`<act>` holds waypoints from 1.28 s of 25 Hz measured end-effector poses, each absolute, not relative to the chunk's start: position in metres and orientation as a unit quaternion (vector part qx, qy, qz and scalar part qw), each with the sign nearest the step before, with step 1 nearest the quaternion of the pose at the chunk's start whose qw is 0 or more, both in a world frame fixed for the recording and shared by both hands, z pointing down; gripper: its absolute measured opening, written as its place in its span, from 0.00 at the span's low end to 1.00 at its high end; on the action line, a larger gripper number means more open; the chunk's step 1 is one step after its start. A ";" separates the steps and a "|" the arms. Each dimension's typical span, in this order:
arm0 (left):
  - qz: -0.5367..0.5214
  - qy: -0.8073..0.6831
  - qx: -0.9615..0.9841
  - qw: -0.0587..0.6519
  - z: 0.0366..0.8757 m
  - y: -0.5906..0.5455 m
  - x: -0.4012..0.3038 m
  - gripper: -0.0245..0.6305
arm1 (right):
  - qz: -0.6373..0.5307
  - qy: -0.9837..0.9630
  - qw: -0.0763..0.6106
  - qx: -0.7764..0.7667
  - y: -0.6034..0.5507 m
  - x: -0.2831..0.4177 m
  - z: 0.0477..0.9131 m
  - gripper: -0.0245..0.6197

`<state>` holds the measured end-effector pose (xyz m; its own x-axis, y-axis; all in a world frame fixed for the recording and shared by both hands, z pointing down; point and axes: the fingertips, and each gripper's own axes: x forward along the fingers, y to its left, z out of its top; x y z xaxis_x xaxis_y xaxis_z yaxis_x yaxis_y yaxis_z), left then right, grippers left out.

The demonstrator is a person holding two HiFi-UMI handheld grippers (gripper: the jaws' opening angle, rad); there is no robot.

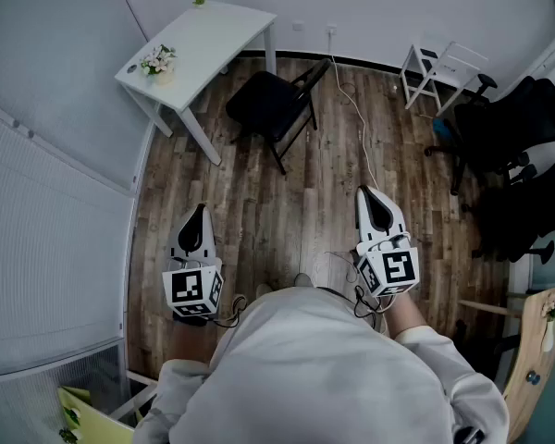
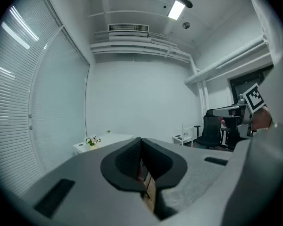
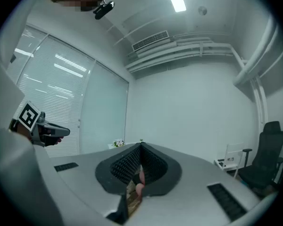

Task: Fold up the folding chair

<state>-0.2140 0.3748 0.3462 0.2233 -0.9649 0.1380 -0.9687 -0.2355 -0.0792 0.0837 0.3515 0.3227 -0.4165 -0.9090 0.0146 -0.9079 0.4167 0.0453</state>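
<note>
The black folding chair (image 1: pixel 270 105) stands unfolded on the far side of the wooden floor (image 1: pixel 259 202), well apart from both grippers. Its seat is just beside the near-right leg of a white table (image 1: pixel 224 31), which carries a small bunch of flowers (image 1: pixel 157 60) at its left end. A white cable (image 1: pixel 358 123) runs from the far wall down the floor past the chair's right side toward the right gripper (image 1: pixel 372 198). Farther right are a small white chair (image 1: pixel 441 70) and two black office chairs (image 1: pixel 511 128). The left gripper (image 1: pixel 198 215) and the right one are held level over the floor in front of the person, side by side. Each has its jaws clenched together with nothing between them. Bare floor lies between them and the folding chair.
</note>
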 end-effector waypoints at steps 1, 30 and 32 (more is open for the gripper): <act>0.079 -0.619 0.781 0.012 0.348 0.375 -0.215 0.05 | -0.015 -0.842 0.018 0.539 0.351 0.084 0.324 0.06; 0.048 -0.638 0.767 0.046 0.358 0.382 -0.202 0.64 | -0.042 -0.837 -0.031 0.545 0.361 0.128 0.318 0.64; 0.054 -0.638 0.766 0.047 0.360 0.378 -0.197 0.64 | -0.034 -0.839 -0.032 0.542 0.356 0.134 0.323 0.64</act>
<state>-0.1967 0.3779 0.3600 0.1789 -0.9734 0.1429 -0.9836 -0.1804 0.0020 0.1341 0.3558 0.3227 -0.4114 -0.9070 -0.0898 -0.9113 0.4111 0.0226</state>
